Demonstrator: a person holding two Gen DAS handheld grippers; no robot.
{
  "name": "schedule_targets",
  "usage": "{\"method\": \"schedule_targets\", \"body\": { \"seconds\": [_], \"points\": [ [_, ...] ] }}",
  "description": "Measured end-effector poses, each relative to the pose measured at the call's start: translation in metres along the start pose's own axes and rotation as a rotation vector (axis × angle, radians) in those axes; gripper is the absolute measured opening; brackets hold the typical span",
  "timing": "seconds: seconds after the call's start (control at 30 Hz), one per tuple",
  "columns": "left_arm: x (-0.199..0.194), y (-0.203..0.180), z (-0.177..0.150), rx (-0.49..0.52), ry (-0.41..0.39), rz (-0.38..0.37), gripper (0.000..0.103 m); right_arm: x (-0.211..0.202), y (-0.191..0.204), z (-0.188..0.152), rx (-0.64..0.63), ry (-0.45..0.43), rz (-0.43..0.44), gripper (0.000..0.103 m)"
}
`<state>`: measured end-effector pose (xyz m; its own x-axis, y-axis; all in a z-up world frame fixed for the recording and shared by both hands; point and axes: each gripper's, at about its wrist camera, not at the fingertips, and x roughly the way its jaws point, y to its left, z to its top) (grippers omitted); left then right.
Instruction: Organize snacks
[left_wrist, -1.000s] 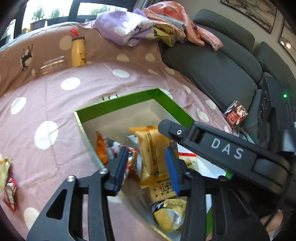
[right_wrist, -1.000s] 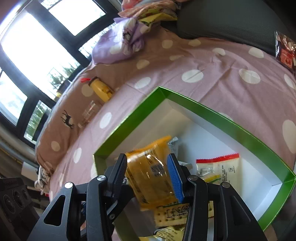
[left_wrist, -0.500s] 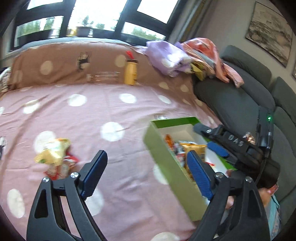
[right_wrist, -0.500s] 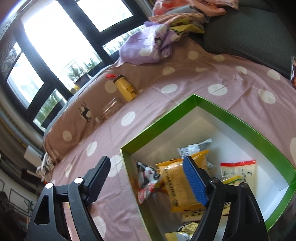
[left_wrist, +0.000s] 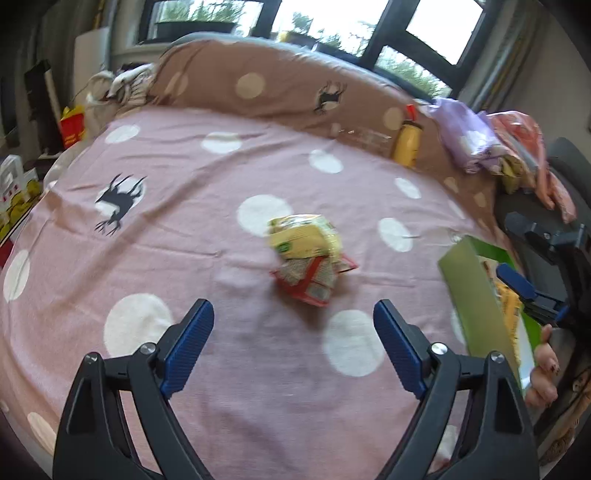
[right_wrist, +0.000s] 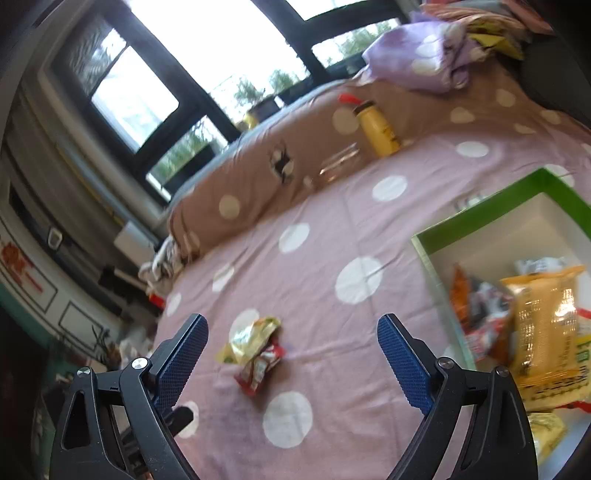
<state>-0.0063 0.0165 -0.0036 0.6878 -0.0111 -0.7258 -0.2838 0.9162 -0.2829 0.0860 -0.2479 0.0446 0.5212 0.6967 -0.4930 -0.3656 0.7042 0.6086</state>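
Observation:
A yellow snack packet (left_wrist: 304, 236) lies on top of a red snack packet (left_wrist: 308, 278) on the pink dotted cloth; they also show in the right wrist view, yellow (right_wrist: 249, 338) over red (right_wrist: 260, 365). My left gripper (left_wrist: 293, 345) is open and empty, just short of them. My right gripper (right_wrist: 291, 363) is open and empty, above the cloth beside the green box (right_wrist: 491, 212). The box holds several snacks, among them an orange-yellow packet (right_wrist: 546, 325). The box's side (left_wrist: 476, 295) and the right gripper (left_wrist: 532, 291) show at the right of the left wrist view.
A yellow bottle (left_wrist: 406, 144) and a clear glass jar (right_wrist: 338, 162) stand at the cloth's far edge. Piled clothes (left_wrist: 491, 144) lie on the dark sofa at the right. A red fries carton (left_wrist: 72, 127) and boxes stand at the far left.
Both grippers have opened wide and swung left, away from the box. The right gripper has let go of the orange-yellow packet, which now lies in the box. The two loose packets came into view.

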Motion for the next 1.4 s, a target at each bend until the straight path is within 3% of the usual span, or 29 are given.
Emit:
{"method": "schedule_targets", "body": {
  "seconds": [0.2,0.57,0.63,0.7,0.77,0.8,0.83,1.13,1.27,1.4],
  "points": [
    [0.004,0.032,0.002,-0.07,0.028,0.06,0.089,0.051,0.027,-0.008,-0.001,0.188,0.05,0.093],
    [0.005,0.064,0.008,-0.157,0.066,0.092,0.089,0.155,0.102,-0.013,-0.204,0.332,-0.136,0.092],
    [0.005,0.066,0.009,-0.157,0.062,0.112,0.089,0.169,0.11,-0.019,-0.263,0.307,-0.219,0.077],
    [0.005,0.068,0.009,-0.153,0.06,0.141,0.089,0.182,0.112,-0.024,-0.309,0.303,-0.274,0.075],
    [0.006,0.07,0.009,-0.159,0.064,0.142,0.089,0.192,0.11,-0.028,-0.312,0.323,-0.29,0.066],
    [0.005,0.071,0.008,-0.161,0.065,0.133,0.089,0.194,0.108,-0.029,-0.317,0.317,-0.315,0.055],
    [0.004,0.071,0.009,-0.164,0.064,0.123,0.089,0.194,0.106,-0.03,-0.325,0.312,-0.323,0.047],
    [0.003,0.067,0.008,-0.162,0.06,0.116,0.089,0.146,0.106,-0.025,-0.314,0.277,-0.219,0.037],
    [-0.001,0.064,0.008,-0.184,0.072,-0.025,0.089,0.107,0.098,-0.033,-0.319,0.264,-0.19,0.037],
    [-0.004,0.055,0.009,-0.173,0.061,-0.067,0.089,0.077,0.081,-0.045,-0.262,0.307,-0.107,0.037]
  ]
}}
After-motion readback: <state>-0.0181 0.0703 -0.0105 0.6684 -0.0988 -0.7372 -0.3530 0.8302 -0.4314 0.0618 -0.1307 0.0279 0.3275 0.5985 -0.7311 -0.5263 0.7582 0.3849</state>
